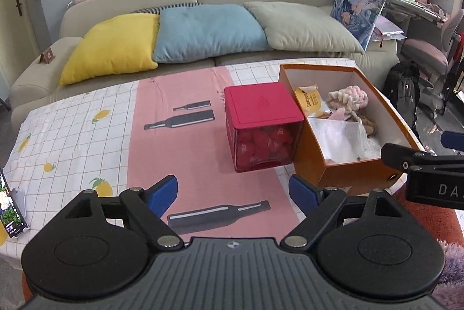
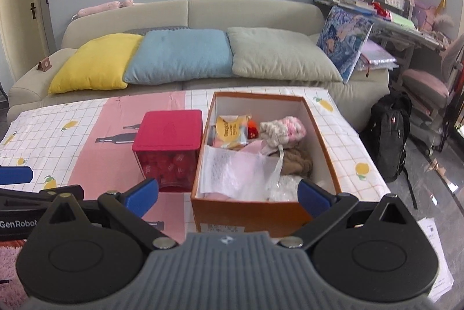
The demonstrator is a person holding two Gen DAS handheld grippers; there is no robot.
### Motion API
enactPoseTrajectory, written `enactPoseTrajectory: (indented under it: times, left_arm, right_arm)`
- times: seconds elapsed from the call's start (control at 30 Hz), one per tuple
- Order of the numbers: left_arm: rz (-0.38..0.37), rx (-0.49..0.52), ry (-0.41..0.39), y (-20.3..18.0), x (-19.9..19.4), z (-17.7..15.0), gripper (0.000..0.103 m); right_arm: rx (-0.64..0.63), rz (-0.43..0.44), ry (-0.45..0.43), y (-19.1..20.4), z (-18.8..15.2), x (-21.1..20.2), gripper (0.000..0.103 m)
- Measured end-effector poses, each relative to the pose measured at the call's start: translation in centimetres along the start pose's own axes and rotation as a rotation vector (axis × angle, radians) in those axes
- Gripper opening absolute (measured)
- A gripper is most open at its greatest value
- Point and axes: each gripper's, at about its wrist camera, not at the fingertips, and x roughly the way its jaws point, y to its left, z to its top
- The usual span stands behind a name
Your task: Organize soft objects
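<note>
Soft items (image 2: 255, 153) heaped; one orange box (image 2: 249, 213), one red container (image 2: 168, 147).

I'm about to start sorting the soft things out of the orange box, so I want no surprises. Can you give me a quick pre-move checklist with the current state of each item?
1. Left gripper open and empty: ok, jaws wide, nothing between them.
2. Right gripper open and empty: ok, jaws spread in front of the box's near wall.
3. Orange box open on top: ok, no lid on it.
4. Soft items reachable: ok, the pink-and-cream knitted piece and brown knit lie uncovered.
5. Red-lidded container ready to receive: not ok, lid is on.
6. Room left inside the container: cannot tell, red items show through its clear wall.
</note>
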Motion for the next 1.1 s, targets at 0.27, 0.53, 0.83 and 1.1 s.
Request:
enactPoseTrajectory:
  times: [0.27,0.53,0.83,1.1]
  left_arm:
    - [0.016,-0.023,0.030,0.51,0.33,-0.01,0.101]
    - [0.020,-0.028,0.029,0.67,0.31,0.06,0.101]
    - [0.023,-0.029,0.033,0.65,0.30,0.10,0.101]
    - [0.017,-0.016,0.028,0.49,0.17,0.07,0.101]
  right_arm:
    - [-0.017,0.008,0.052,0.55,-0.14,0.96,0.100]
    - [-0.023,0.006,0.045,0.69,-0.09,0.77,0.100]
    - [-0.026,0.006,0.047,0.81,-0.09,0.86,0.100]
    - [-0.029,0.010,0.047,0.86,-0.05,0.86,0.100]
